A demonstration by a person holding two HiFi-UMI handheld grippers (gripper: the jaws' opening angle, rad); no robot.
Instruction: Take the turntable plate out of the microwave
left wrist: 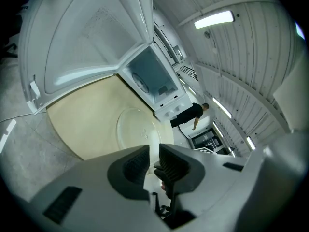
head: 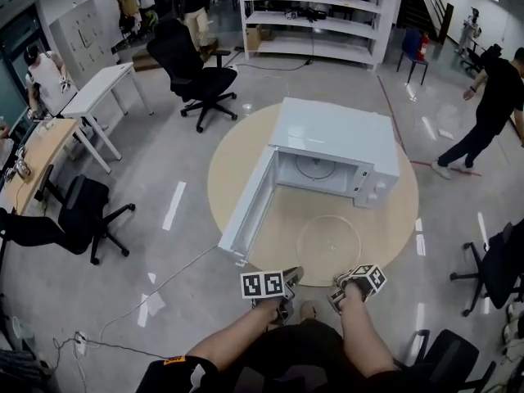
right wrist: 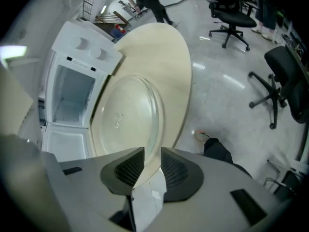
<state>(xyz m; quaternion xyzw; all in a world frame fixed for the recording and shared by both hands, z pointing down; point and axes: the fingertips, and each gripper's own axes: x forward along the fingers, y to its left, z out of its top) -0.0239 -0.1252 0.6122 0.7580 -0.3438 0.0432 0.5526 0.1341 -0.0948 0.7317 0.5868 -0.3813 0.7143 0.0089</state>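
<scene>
The clear glass turntable plate (head: 329,240) lies flat on the round beige table (head: 237,162), in front of the white microwave (head: 336,133). The microwave's door (head: 246,207) is swung wide open to the left and its cavity holds no plate. My left gripper (head: 288,278) and right gripper (head: 344,282) hover side by side at the table's near edge, short of the plate. The left gripper (left wrist: 154,156) is slightly open with nothing between its jaws, facing the plate (left wrist: 137,129). The right gripper (right wrist: 152,161) is likewise narrowly open and empty, with the plate (right wrist: 128,115) just ahead.
Black office chairs (head: 201,76) stand beyond the table, with another chair (head: 82,211) at the left. White desks and shelving line the back. A person in black (head: 491,105) walks at the far right. A cable runs across the floor at the near left.
</scene>
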